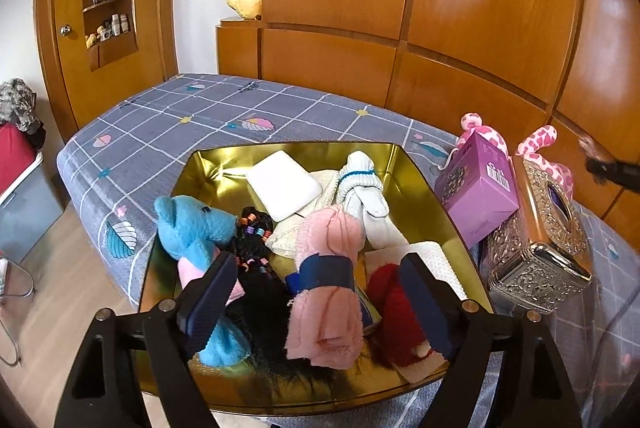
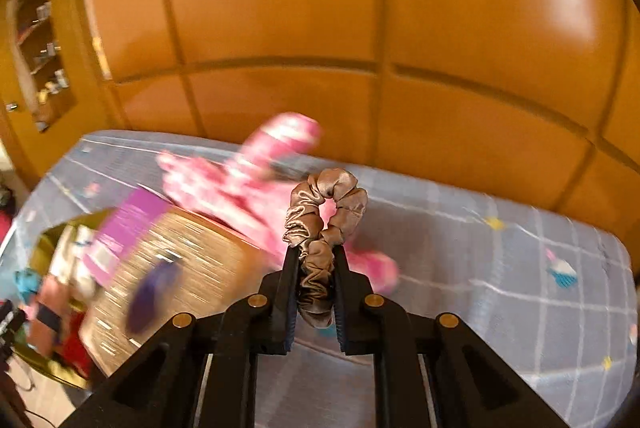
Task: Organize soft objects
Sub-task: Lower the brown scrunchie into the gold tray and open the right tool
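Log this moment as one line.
left hand-held gripper: open over pink rolled cloth in gold tin | right hand-held gripper: shut on beige scrunchie

Bright glare on wood panels; right view motion-blurred, edges fisheye-warped.

Between your left fingers [image 1: 218,280] lie a pale pink roll [image 1: 326,284] banded in navy, a sky-blue plush [image 1: 192,228], a black bundle [image 1: 254,240] with multicoloured beads and a red cloth [image 1: 394,312], all in a gold tin [image 1: 208,164]. Your right fingers [image 2: 291,280] clamp a champagne satin scrunchie [image 2: 322,216]; beyond it, a pink-and-white patterned toy [image 2: 256,172] on a grey checked sheet [image 2: 480,268].
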Motion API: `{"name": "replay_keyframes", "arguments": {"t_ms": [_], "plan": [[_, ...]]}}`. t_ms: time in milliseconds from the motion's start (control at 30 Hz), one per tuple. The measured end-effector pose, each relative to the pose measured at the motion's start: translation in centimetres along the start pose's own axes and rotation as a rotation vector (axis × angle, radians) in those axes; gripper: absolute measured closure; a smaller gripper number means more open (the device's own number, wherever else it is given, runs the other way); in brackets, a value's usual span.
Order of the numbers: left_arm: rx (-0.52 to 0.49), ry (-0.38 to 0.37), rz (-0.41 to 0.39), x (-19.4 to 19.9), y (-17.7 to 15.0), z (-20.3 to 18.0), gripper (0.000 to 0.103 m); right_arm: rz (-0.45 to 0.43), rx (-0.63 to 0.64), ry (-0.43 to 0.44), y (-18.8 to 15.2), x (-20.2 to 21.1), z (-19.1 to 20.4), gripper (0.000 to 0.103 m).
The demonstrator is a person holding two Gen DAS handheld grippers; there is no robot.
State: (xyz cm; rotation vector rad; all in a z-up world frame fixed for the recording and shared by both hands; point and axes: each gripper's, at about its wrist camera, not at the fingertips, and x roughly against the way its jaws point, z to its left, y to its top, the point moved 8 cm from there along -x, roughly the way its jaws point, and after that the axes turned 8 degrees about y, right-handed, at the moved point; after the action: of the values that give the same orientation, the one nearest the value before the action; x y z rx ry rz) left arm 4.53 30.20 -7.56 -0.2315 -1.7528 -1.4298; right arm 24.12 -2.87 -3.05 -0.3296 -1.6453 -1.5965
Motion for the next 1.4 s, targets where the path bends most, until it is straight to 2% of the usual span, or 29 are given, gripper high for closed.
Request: {"name": "replay_keyframes", "arguments": {"t_ms": [133,267,367,500,600,800,933,1233,1333,1400], "plan": [[0.006,0.012,-0.016,0.6,0.3,0.9,0.013,0.0,0.054,0.108,1.8,-1.7,5.5,0.089],[0.019,0.046,-0.022,0.9,0.4,2.3,0.01,0.016,0.113,0.211,1.4,-3.2,11.1,0.089],[0.037,0.071,-0.024,1.1,0.5,3.5,0.007,0.055,0.171,0.314,0.0,-4.2,16.5,0.089],[0.054,0.095,-0.036,1.4,0.5,4.5,0.003,0.118,0.254,0.402,-3.3,-5.1,22.5,0.088],[0.067,0.098,-0.035,1.4,0.5,4.8,0.002,0.162,0.294,0.447,-5.8,-5.4,25.4,0.086],[0.079,0.109,-0.034,1.5,0.7,5.3,0.0,0.227,0.313,0.472,-9.2,-6.0,28.1,0.086],[0.083,0.131,-0.022,1.3,0.6,5.5,0.0,0.237,0.31,0.47,-10.1,-6.7,28.9,0.082],[0.085,0.167,-0.026,1.5,0.8,5.7,0.0,0.248,0.359,0.413,-11.5,-7.8,29.7,0.055],[0.09,0.185,-0.03,1.6,0.8,5.8,0.0,0.228,0.33,0.417,-11.3,-7.0,29.1,0.038],[0.087,0.197,-0.04,1.8,0.9,5.8,0.0,0.196,0.326,0.415,-10.9,-5.9,28.8,0.037]]}}
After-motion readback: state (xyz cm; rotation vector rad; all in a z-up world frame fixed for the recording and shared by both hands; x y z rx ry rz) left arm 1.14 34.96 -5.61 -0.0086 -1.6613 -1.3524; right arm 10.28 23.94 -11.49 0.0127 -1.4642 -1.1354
